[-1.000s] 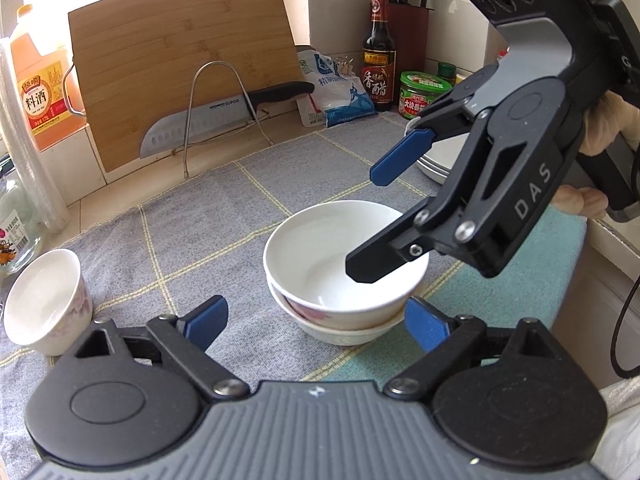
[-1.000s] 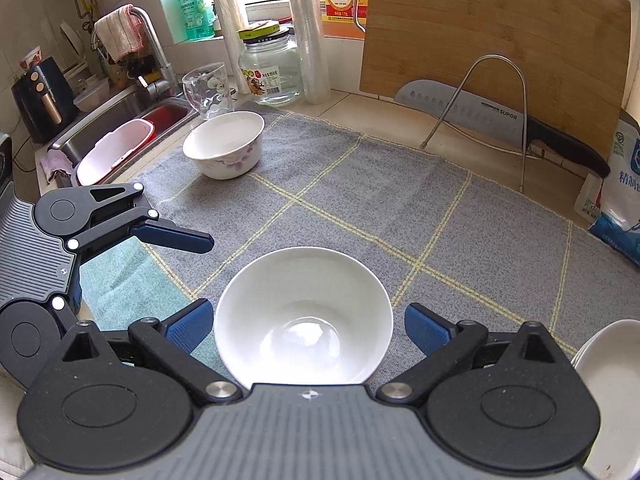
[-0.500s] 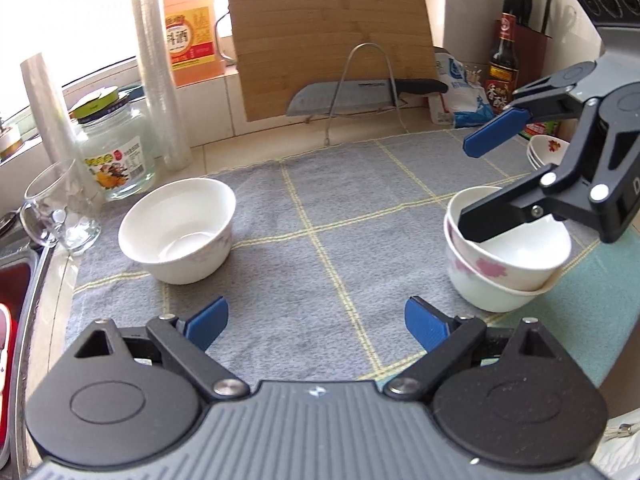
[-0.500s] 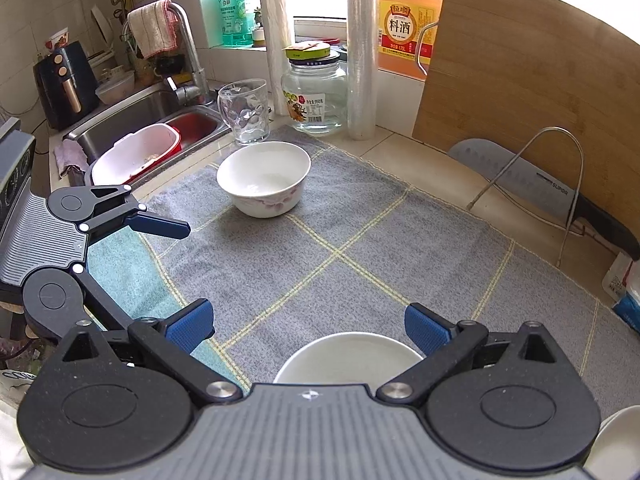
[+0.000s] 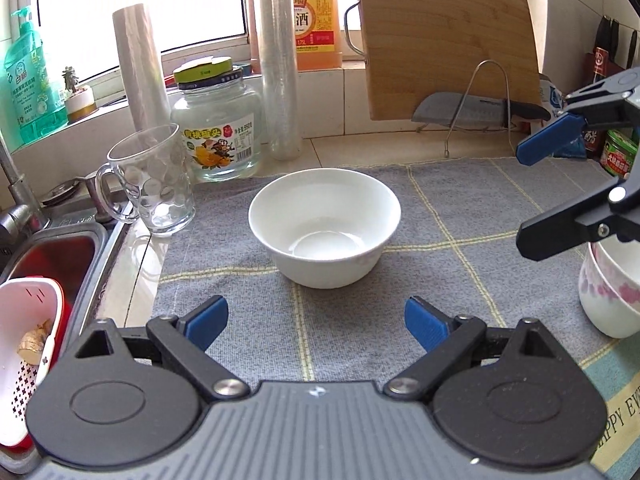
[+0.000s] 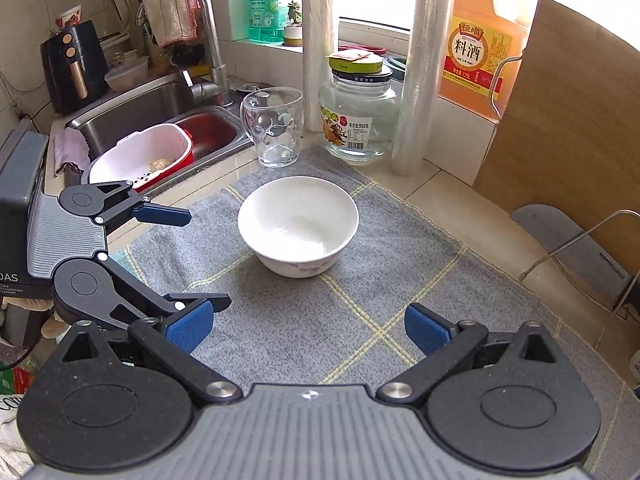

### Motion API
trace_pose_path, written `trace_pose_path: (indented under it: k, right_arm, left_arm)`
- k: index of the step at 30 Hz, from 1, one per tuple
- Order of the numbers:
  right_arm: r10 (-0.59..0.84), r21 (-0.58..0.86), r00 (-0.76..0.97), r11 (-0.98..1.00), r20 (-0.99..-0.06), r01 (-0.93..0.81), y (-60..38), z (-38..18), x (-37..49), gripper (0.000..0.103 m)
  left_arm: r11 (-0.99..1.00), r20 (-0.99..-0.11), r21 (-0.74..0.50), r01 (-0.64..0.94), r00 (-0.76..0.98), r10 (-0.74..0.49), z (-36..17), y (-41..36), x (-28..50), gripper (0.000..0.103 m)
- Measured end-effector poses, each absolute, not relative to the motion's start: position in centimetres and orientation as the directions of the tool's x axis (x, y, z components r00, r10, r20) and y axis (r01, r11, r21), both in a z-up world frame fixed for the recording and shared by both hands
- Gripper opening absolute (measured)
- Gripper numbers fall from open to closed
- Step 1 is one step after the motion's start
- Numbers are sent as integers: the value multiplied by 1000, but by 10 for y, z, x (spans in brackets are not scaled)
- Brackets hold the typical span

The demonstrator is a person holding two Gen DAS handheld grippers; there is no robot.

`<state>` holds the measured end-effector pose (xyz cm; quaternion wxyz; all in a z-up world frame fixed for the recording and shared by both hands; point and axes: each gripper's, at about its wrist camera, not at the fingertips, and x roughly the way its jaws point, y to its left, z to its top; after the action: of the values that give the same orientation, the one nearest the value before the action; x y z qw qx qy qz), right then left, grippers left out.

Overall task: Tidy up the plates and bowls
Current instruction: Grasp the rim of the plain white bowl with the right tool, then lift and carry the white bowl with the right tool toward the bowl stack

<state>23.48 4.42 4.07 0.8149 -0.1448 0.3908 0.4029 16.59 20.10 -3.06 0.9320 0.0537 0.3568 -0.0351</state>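
A white bowl (image 5: 325,229) with a faint floral print stands upright on the grey checked mat (image 5: 460,264); it also shows in the right wrist view (image 6: 298,225). My left gripper (image 5: 316,322) is open and empty, just short of this bowl and facing it. Two nested white bowls (image 5: 608,288) with pink flowers stand at the right edge of the left wrist view. My right gripper (image 6: 308,328) is open and empty; in the left wrist view (image 5: 532,196) it hangs above the nested bowls. The left gripper also shows at the left of the right wrist view (image 6: 200,258).
A glass mug (image 5: 150,184), a glass jar (image 5: 218,124) and two plastic-wrap rolls (image 5: 280,60) stand behind the bowl. The sink (image 6: 160,120) with a red-and-white colander (image 6: 140,156) lies left. A cutting board (image 5: 448,40) and a cleaver (image 5: 472,108) on a wire rack stand at the back.
Both grippers have swung left, away from the nested bowls. The single bowl near the sink now sits centred in both views. Both stay open and empty.
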Motion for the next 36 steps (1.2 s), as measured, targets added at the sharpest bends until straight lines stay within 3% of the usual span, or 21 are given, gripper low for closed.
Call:
trace_pose_path:
  k: [21, 28, 36]
  right_arm:
    - [524, 110, 279, 593, -805, -798, 119, 6, 311, 102]
    - [529, 152, 229, 582, -817, -799, 131, -8, 331, 87]
    - [534, 174, 201, 570, -821, -803, 135, -14, 337, 77]
  left_arm:
    - [981, -647, 86, 175, 758, -79, -53, 206, 213, 94]
    - [975, -640, 84, 207, 761, -107, -55, 206, 218, 93]
    - [968, -627, 89, 234, 768, -128, -54, 205, 219, 92]
